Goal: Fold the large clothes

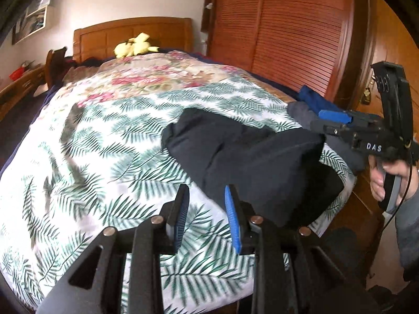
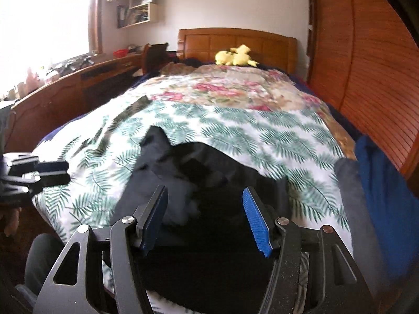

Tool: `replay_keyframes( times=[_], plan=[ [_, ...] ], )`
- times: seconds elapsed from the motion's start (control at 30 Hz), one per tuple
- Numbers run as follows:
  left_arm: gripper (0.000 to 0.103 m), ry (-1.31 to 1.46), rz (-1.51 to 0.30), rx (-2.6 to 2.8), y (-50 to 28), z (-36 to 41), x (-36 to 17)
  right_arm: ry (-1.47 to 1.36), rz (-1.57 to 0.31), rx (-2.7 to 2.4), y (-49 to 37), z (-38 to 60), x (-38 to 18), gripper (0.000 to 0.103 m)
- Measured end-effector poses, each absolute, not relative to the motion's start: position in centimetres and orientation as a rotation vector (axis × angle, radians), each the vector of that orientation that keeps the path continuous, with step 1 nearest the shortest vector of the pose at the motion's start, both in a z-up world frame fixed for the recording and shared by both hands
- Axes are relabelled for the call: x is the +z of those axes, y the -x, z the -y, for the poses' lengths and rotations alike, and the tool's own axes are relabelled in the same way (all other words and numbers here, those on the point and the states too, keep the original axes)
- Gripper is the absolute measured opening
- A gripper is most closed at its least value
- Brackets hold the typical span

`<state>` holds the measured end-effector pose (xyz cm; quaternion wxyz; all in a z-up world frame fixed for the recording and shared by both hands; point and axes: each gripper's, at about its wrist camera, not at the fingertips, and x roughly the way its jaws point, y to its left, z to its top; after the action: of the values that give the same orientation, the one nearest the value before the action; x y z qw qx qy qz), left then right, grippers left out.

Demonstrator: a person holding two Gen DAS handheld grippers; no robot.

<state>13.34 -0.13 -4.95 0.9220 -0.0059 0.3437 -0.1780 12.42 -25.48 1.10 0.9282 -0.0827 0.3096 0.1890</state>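
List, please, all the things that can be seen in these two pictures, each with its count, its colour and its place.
dark garment: one, black or navy, bunched on the near right part of the bed
blue garment: one, blue, at the bed's right edge
grey garment: one, grey, beside the blue one
bedcover: one, white with green fern leaves, over the bed
floral quilt: one, pink and beige, toward the headboard
plush toy: one, yellow, at the headboard
headboard: one, brown wood
wardrobe: one, brown, louvred doors, right of the bed
left gripper: black, blue pads, open, empty
right gripper: black, blue pads, open, over the dark garment
hand: one, on the right gripper's handle
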Motion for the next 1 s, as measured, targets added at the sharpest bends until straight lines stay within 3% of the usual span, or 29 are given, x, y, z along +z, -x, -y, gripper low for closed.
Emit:
replay_keyframes(
  times=[0.53,0.57,0.6,0.63,0.67,0.73,1.0],
  plan=[
    [0.026,0.05,-0.719,-0.309,-12.2,-4.2,-6.9,0.089,-0.814,0.419,-15.8,23.6,-3.2,0.064],
    [0.026,0.049,-0.719,-0.308,-12.2,-4.1,-7.0,0.08,-0.815,0.426,-15.7,23.8,-3.3,0.059],
    [0.026,0.048,-0.72,-0.308,-12.2,-4.2,-7.0,0.074,-0.813,0.44,-15.5,23.8,-3.3,0.041],
    [0.026,0.044,-0.719,-0.308,-12.2,-4.1,-7.0,0.075,-0.811,0.457,-15.2,23.8,-3.2,0.017],
    [0.026,0.039,-0.719,-0.307,-12.2,-4.0,-7.0,0.076,-0.808,0.471,-15.0,23.8,-3.1,0.01],
    [0.026,0.033,-0.72,-0.309,-12.2,-3.7,-7.0,0.077,-0.777,0.501,-13.9,23.9,-2.5,0.005],
    [0.026,0.024,-0.732,-0.337,-12.8,-2.2,-7.1,0.08,-0.615,0.423,-9.4,26.5,0.4,0.002]
  ],
)
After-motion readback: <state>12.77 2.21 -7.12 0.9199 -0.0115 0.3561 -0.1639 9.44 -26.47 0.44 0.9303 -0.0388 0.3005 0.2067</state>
